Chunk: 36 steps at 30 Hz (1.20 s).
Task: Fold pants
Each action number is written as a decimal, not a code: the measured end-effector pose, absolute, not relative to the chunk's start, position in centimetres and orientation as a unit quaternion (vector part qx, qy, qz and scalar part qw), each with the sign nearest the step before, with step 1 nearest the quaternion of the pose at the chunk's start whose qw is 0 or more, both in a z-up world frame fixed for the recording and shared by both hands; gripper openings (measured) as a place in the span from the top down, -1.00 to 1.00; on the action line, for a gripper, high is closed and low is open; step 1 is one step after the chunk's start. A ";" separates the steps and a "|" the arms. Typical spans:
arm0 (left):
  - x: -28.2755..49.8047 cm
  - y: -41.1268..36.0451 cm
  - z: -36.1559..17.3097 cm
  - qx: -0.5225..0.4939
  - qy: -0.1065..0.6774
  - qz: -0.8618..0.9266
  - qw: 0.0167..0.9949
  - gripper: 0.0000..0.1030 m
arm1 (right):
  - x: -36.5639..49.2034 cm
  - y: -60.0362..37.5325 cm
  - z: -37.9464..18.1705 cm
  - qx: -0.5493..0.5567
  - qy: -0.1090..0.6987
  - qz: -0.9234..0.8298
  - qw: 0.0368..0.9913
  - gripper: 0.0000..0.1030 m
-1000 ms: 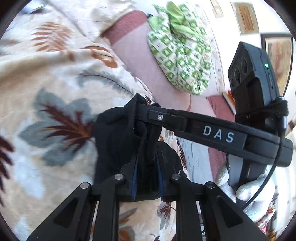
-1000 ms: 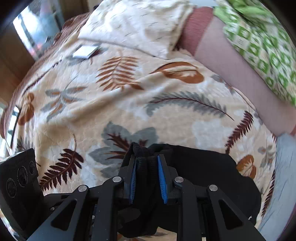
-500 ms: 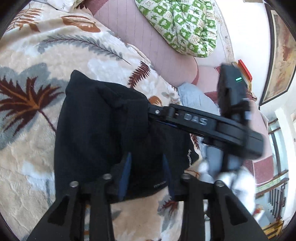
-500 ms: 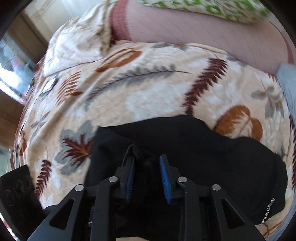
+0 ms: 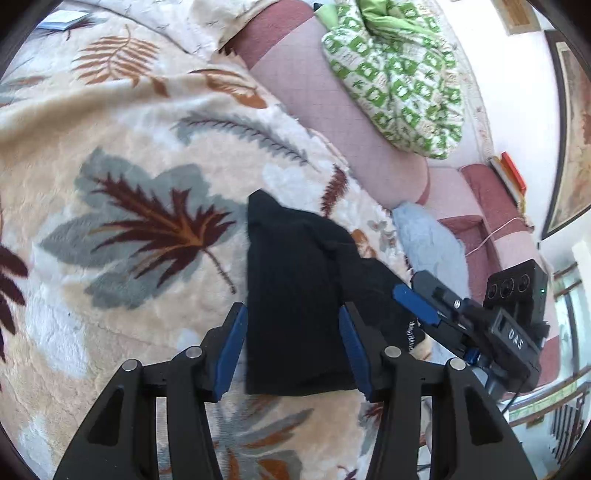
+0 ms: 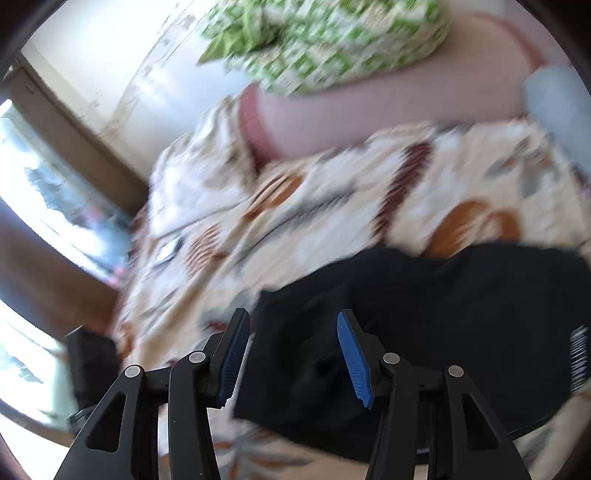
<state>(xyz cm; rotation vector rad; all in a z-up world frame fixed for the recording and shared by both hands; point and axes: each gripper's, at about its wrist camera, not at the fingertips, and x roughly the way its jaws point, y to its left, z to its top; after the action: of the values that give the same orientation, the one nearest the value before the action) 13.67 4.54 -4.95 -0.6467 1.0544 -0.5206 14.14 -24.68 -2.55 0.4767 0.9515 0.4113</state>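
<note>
The black pants (image 5: pixel 295 295) lie folded in a compact pile on the leaf-patterned blanket (image 5: pixel 129 166). My left gripper (image 5: pixel 291 347) is open, its blue pads on either side of the pile's near edge and holding nothing. My right gripper (image 6: pixel 291 354) is open above the same pants (image 6: pixel 424 332); that view is blurred by motion. The right gripper also shows in the left wrist view (image 5: pixel 417 302) at the pile's right edge, blue pad free of cloth.
A pink bolster (image 5: pixel 332 118) and a green-and-white patterned bundle (image 5: pixel 399 74) lie at the far side of the bed. A pale blue cloth (image 5: pixel 432 240) lies right of the pants. A small white card (image 5: pixel 62 20) lies far left. A window (image 6: pixel 33 221) is at left.
Both grippers opened and let go of the pants, which now lie flat on the blanket. Both pulled back from the cloth; the right one is moving fast.
</note>
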 end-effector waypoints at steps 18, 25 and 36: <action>14.8 0.9 -8.0 -0.287 0.504 -0.268 0.769 -0.25 | 12.7 -25.5 -3.2 0.151 0.452 0.096 0.874 -0.09; 14.0 0.9 -9.2 -0.323 0.490 -0.254 0.769 -0.28 | 22.1 -14.2 -3.8 -0.003 0.570 0.174 0.803 -0.39; 14.1 -1.1 -9.9 -0.283 0.499 -0.243 0.782 0.60 | 24.9 -7.8 -10.5 -0.151 0.655 0.128 0.729 0.43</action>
<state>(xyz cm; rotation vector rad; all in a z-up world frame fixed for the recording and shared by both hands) 14.11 -1.10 -9.88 -0.6119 1.0778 -0.5253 24.94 -7.83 -10.46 -0.3315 1.4421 0.2828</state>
